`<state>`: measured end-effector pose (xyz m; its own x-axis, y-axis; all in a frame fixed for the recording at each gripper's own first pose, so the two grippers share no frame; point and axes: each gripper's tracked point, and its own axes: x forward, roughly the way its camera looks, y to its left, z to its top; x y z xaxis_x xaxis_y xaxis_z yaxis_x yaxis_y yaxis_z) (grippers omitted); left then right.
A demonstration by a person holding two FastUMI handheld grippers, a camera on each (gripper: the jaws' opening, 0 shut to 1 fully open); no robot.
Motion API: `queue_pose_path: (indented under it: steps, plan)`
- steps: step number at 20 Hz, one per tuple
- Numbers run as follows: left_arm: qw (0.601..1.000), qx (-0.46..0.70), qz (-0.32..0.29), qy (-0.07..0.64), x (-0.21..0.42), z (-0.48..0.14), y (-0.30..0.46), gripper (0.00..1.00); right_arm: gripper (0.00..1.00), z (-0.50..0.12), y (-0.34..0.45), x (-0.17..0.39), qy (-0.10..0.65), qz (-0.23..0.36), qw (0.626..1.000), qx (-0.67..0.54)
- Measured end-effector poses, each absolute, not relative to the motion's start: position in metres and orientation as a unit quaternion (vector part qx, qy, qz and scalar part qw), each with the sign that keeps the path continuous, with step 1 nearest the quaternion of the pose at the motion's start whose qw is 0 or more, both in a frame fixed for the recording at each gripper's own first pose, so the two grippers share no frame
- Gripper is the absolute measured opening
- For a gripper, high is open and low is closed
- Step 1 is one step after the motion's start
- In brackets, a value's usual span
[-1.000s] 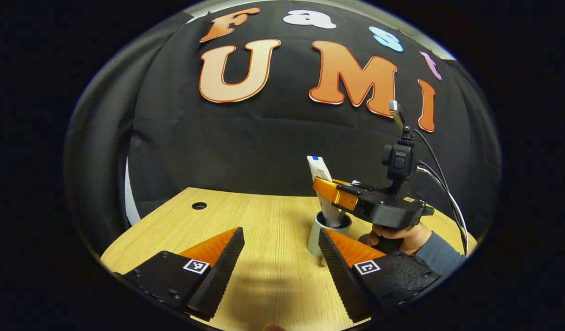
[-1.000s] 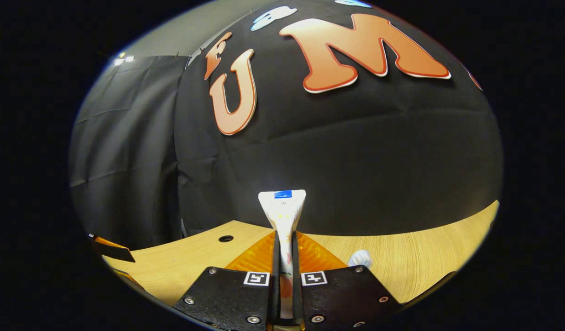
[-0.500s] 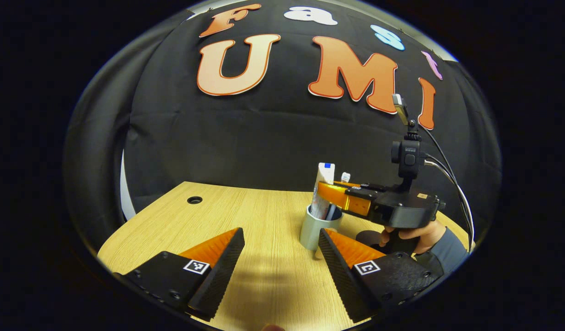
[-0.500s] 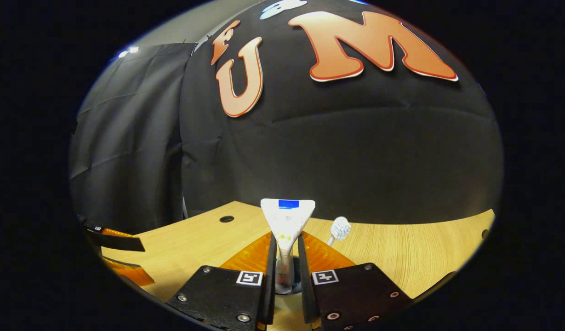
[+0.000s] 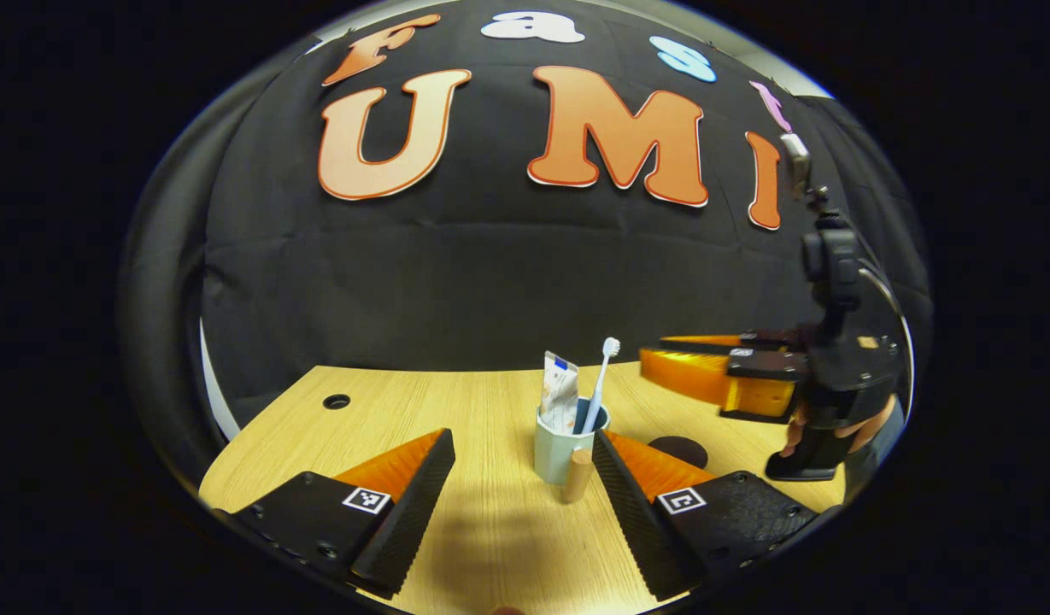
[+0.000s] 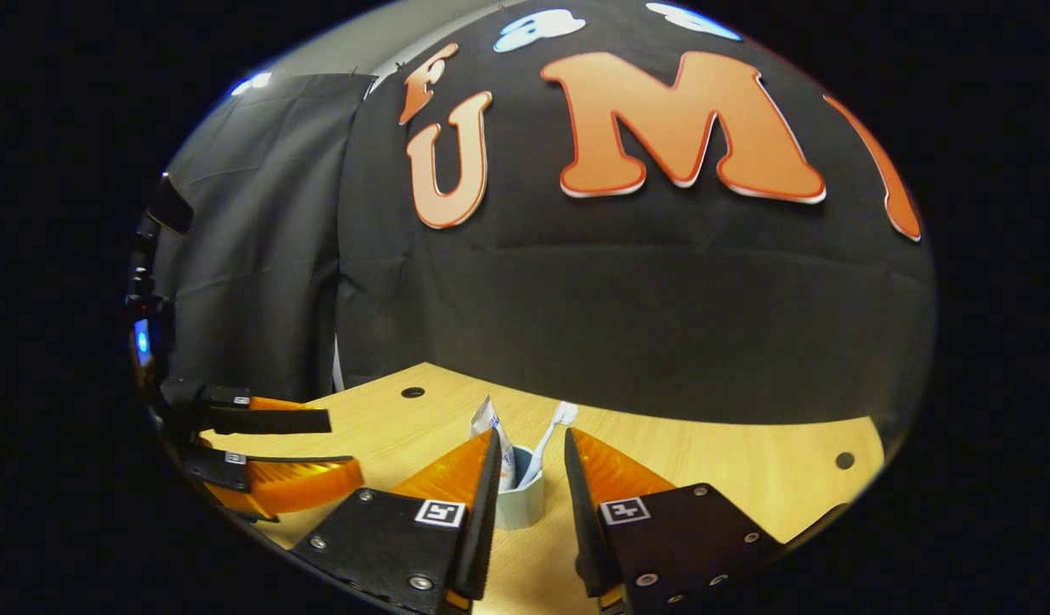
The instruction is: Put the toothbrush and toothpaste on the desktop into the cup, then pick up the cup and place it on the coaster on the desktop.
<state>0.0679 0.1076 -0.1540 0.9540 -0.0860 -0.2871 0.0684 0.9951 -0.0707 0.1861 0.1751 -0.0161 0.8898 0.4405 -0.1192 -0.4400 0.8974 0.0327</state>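
A pale blue cup (image 5: 559, 451) with a wooden handle (image 5: 577, 476) stands upright on the wooden desktop (image 5: 405, 410). A white toothpaste tube (image 5: 560, 401) and a white-headed toothbrush (image 5: 600, 380) stand inside it, leaning on the rim. My left gripper (image 5: 521, 437) is open just in front of the cup, nothing between its fingers. My right gripper (image 5: 648, 357), held by a hand, hovers open to the right of the cup and above the dark round coaster (image 5: 677, 448). In the right gripper view the cup (image 6: 522, 502) sits beyond the open right gripper (image 6: 531, 436), with the toothpaste (image 6: 489, 420) and toothbrush (image 6: 555, 424) in it.
The desktop has a small round cable hole at the far left (image 5: 337, 401) and another near the right edge (image 6: 843, 460). The left gripper (image 6: 341, 444) shows at the left of the right gripper view. Black cloth closes off the back.
My right gripper opened and let go of the toothpaste, which now stands in the cup. It then drew back from the cup. The left gripper barely moved.
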Motion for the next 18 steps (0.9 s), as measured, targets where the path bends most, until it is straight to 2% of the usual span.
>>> queue_pose_path:
  steps: [1,3,4,6,11,18]
  plan:
    - [0.987,-0.030,-0.047,0.150,0.073,-0.154,0.103,0.97,0.48,-0.004,0.168,0.176,0.050,0.224,0.973,0.001]
    - [0.984,-0.029,-0.063,0.166,0.086,-0.156,0.092,0.97,0.65,0.016,0.152,0.157,0.029,0.215,0.976,-0.004]
    - [0.981,-0.031,-0.071,0.177,0.091,-0.159,0.085,0.97,0.83,0.023,0.142,0.150,0.021,0.207,0.978,-0.006]
    - [0.975,-0.037,-0.082,0.201,0.102,-0.163,0.072,0.97,0.91,0.035,0.121,0.137,0.011,0.190,0.982,-0.004]
    - [0.955,-0.047,-0.082,0.281,0.124,-0.190,0.059,0.97,0.94,0.045,0.068,0.111,0.004,0.150,0.989,0.005]
    - [0.918,-0.053,-0.075,0.387,0.136,-0.233,0.050,0.98,0.94,0.044,0.034,0.089,0.008,0.138,0.990,0.014]
